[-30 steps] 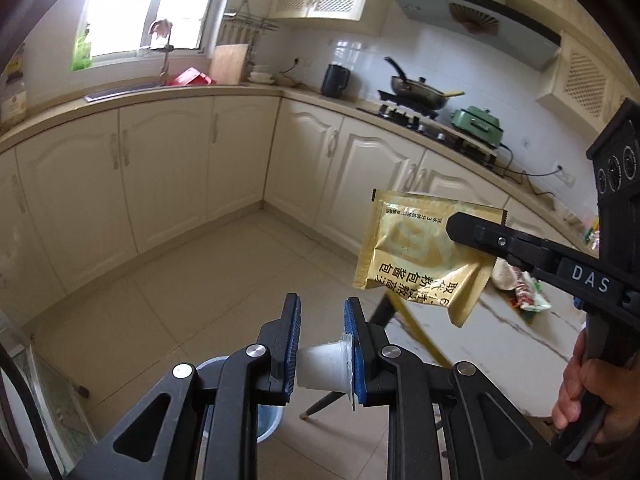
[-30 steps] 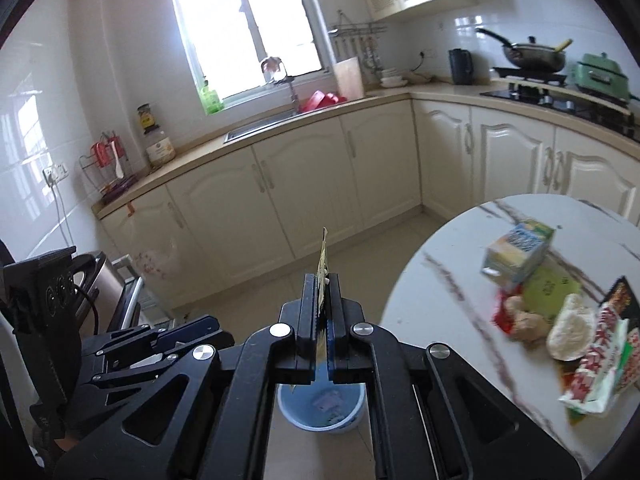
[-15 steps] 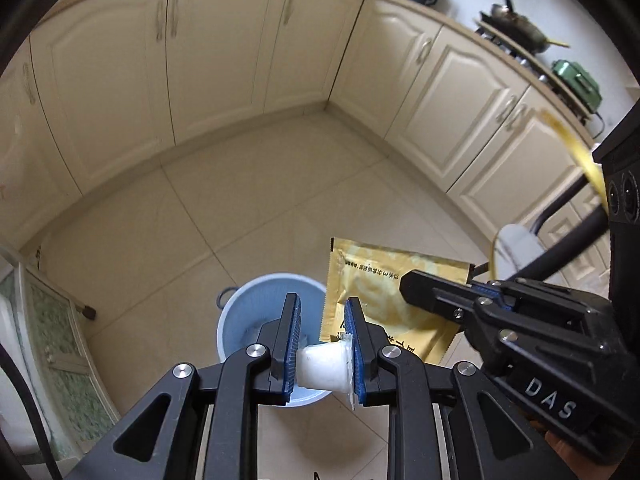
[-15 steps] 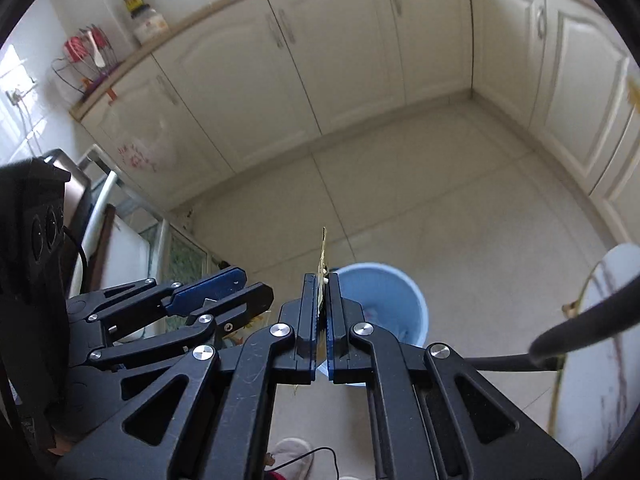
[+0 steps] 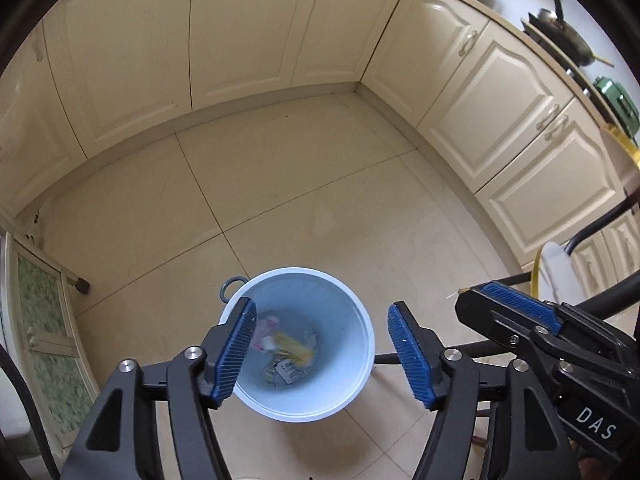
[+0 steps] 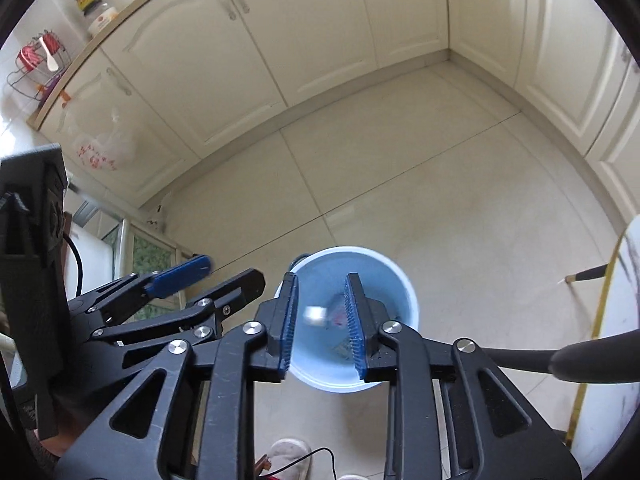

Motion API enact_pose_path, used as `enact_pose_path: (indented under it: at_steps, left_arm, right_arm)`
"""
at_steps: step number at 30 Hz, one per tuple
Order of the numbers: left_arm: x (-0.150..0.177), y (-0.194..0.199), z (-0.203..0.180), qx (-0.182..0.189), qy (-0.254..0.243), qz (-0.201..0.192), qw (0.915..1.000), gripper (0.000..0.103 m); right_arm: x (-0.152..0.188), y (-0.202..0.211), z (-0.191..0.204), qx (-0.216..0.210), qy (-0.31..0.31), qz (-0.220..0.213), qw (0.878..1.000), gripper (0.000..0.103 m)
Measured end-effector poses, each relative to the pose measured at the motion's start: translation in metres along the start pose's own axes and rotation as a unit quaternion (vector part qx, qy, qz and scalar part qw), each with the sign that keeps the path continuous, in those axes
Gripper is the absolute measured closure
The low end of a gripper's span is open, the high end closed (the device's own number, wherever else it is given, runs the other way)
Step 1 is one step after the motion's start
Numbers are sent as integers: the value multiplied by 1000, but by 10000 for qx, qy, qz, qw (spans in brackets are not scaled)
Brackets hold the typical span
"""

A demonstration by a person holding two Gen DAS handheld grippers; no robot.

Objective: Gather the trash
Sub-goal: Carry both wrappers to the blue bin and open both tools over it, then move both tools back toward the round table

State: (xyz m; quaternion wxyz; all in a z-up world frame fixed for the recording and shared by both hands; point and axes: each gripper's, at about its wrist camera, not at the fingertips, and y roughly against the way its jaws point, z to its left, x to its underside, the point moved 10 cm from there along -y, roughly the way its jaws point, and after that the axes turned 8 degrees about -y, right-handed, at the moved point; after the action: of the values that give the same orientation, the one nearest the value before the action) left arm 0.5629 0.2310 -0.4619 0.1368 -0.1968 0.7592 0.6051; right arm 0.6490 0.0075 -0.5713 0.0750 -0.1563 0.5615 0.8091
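Opening tools (image 5: 322, 350), trash apparently dropped

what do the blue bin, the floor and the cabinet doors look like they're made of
Blue bin: most likely plastic, with a smooth matte pale blue wall, a thin white rim and a moulded loop handle.
Floor: looks like glazed ceramic tile in large beige squares with thin dark grout lines and a soft sheen.
Cabinet doors: probably painted or laminated wood, cream coloured with raised panels and a satin finish; the core cannot be seen.
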Motion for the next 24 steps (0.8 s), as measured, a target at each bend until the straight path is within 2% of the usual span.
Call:
enact_pose_path:
  at_steps: [2, 4, 8, 12, 16, 21, 24]
  left_arm:
    - [8, 3, -2, -148, 3, -31, 9999, 38]
    - [6, 18, -8, -265, -86, -144, 9995, 38]
    - [2, 65, -15, -458, -110, -519, 9975, 36]
    - [-3, 129, -27, -638, -174, -1062, 9921, 33]
    - [0, 198, -60, -725, -393, -1703, 9819, 23]
    - [14, 275, -117, -584, -734, -2433, 9654, 16]
    - [32, 311, -153, -630, -976, -2782, 9535, 8]
  right_arm:
    - [-4, 6, 1, 48, 38, -112, 9999, 63]
    - [-6, 18, 3, -5, 72, -162, 9998, 63]
    - [-14, 46, 21, 23, 228, -426, 9988, 58]
    - [-17, 103, 42, 66, 412, -885, 9952, 49]
    - [-12, 179, 56, 175, 640, -1491, 9866, 32]
    - [4, 282, 58, 303, 573, -2196, 9734, 12]
    - [22, 342, 52, 342, 471, -2583, 9643, 9]
